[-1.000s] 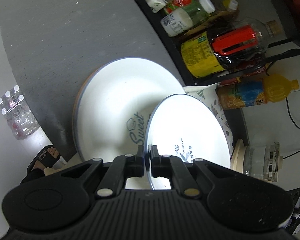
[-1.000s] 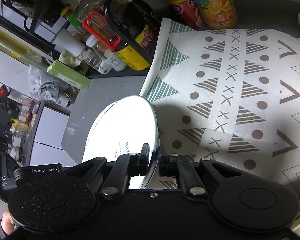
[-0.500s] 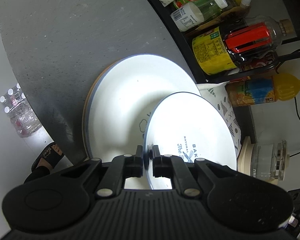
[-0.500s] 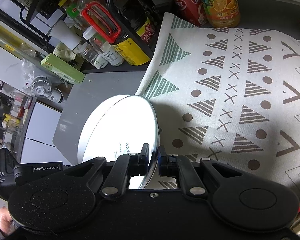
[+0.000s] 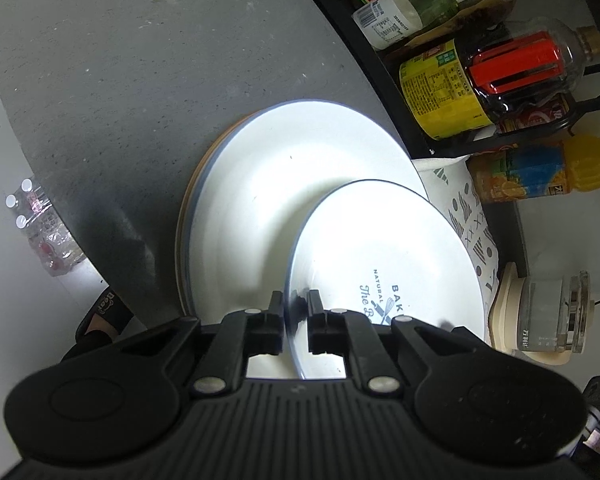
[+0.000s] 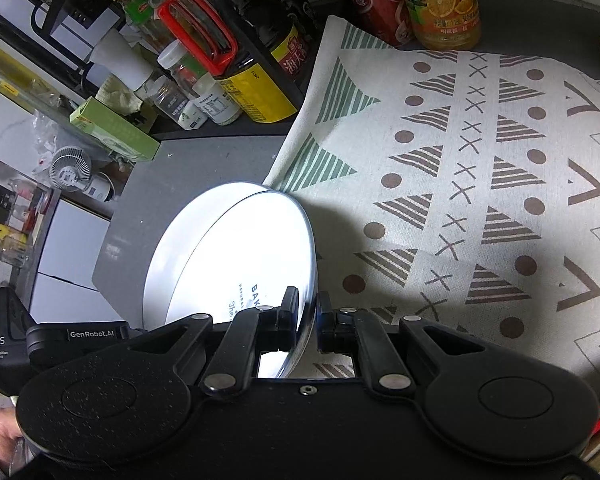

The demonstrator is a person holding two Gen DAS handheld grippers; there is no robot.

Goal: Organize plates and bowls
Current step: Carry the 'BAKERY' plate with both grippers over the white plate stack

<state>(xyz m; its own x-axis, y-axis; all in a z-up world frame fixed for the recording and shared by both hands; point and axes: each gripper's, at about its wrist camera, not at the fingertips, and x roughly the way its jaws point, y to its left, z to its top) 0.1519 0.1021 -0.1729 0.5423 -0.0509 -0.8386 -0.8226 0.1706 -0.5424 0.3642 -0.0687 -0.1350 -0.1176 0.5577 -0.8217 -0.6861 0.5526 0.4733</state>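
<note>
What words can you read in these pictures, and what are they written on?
"BAK", "NATURAL", "The B": small white plate, partly hidden by the left gripper.
"GenRobot.AI": black device beside the right gripper.
"DAS": same device's left end.
Labels on the yellow-labelled dark bottle, orange juice bottle and red can: too small or blurred.

Home kitchen: condiment rack [image 6: 204,60], juice bottle [image 5: 540,174], patterned cloth [image 6: 480,184], plates [image 5: 300,200].

Grey table [image 5: 120,80] bare on far side of big plate [image 5: 284,184], room to pass. Bottle rack [image 5: 480,68] blocks one side. Patterned cloth [image 6: 480,184] flat, mostly bare. Juice bottle [image 6: 444,4] and can [image 6: 376,4] block its far edge.
</note>
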